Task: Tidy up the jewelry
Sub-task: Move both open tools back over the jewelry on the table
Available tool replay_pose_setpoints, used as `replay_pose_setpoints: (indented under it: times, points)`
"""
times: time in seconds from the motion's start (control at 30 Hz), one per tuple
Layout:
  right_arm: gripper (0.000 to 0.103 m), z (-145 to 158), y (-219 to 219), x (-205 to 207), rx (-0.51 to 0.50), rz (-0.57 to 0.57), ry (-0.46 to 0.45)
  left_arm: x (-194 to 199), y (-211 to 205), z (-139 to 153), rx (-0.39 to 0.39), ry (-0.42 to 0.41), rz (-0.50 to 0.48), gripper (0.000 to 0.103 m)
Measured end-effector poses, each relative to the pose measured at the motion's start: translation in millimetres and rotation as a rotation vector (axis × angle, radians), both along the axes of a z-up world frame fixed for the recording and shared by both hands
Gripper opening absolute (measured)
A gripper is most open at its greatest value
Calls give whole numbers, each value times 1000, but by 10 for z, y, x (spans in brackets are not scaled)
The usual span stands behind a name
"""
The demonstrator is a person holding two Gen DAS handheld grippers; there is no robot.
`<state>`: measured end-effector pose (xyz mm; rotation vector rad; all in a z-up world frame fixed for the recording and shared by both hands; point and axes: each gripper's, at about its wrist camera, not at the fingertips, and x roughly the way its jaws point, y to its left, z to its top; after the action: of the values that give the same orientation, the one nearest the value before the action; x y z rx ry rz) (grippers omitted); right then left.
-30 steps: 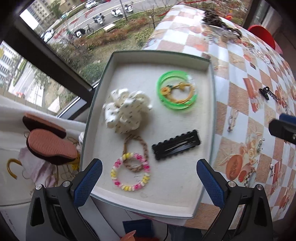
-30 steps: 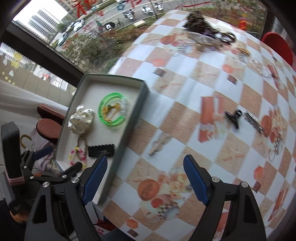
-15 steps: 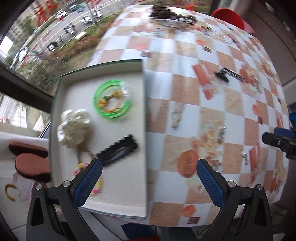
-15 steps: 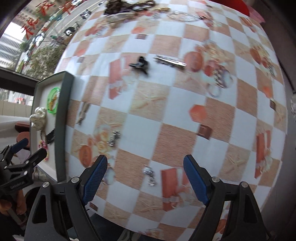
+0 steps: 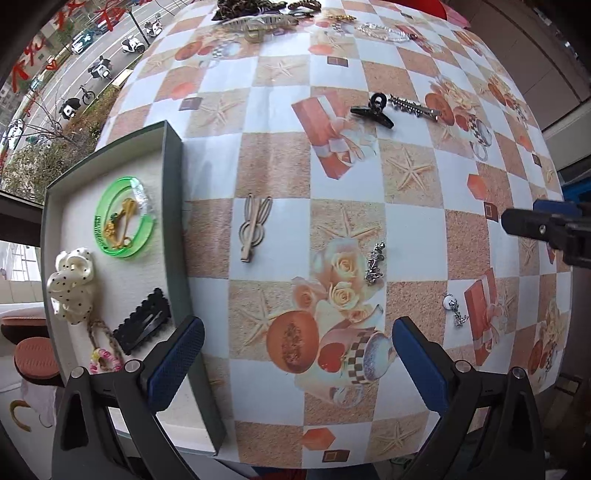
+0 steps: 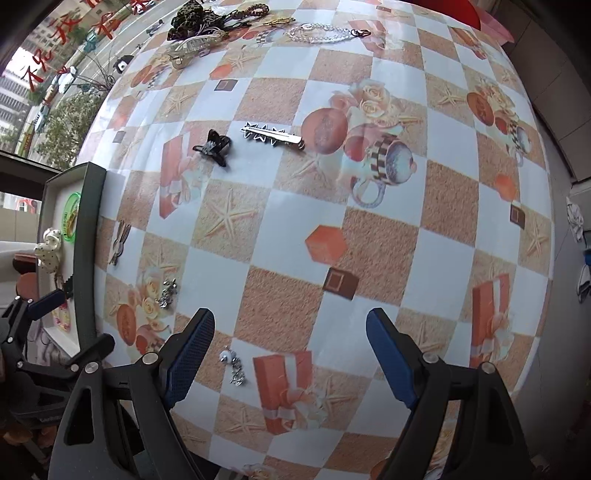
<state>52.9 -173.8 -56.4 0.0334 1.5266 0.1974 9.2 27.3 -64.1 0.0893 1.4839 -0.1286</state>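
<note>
My left gripper (image 5: 295, 358) hangs open over the patterned tablecloth, just right of the grey tray (image 5: 173, 177). In the tray lie a green bangle (image 5: 123, 218), a white dotted scrunchie (image 5: 72, 284), a black hair clip (image 5: 144, 325) and a bead bracelet (image 5: 105, 360). Loose on the cloth are a wooden clip (image 5: 253, 229), a silver earring (image 5: 375, 262), a second earring (image 5: 454, 308), a black claw clip (image 5: 373, 110) and a silver barrette (image 5: 413, 107). My right gripper (image 6: 290, 354) is open and empty, with the second earring (image 6: 234, 365) beside its left finger.
A heap of further jewelry and hair ties (image 5: 258, 14) lies at the table's far edge, with a clear bead chain (image 6: 325, 31) beside it. A window with a street far below is on the left. Shoes (image 5: 33, 358) sit low beyond the tray.
Both grippers have moved rightward from over the tray to over the tablecloth. The tray has slid to the left edge of both views. Both stay open.
</note>
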Motion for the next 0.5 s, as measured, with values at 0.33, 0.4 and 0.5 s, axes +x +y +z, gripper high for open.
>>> replay_pose_setpoints:
  times: [0.33,0.4,0.5]
  points:
    - [86,-132,57,362,-25,64,-15,130,-230,-225,-1,27,-27,103]
    - [86,-162,85,443,-32,83,-20,158,-265,-247,-2,24,-31,103]
    - [86,-211,145,570,-43,116,-29,194,-305,-278,-6,16,-33,103]
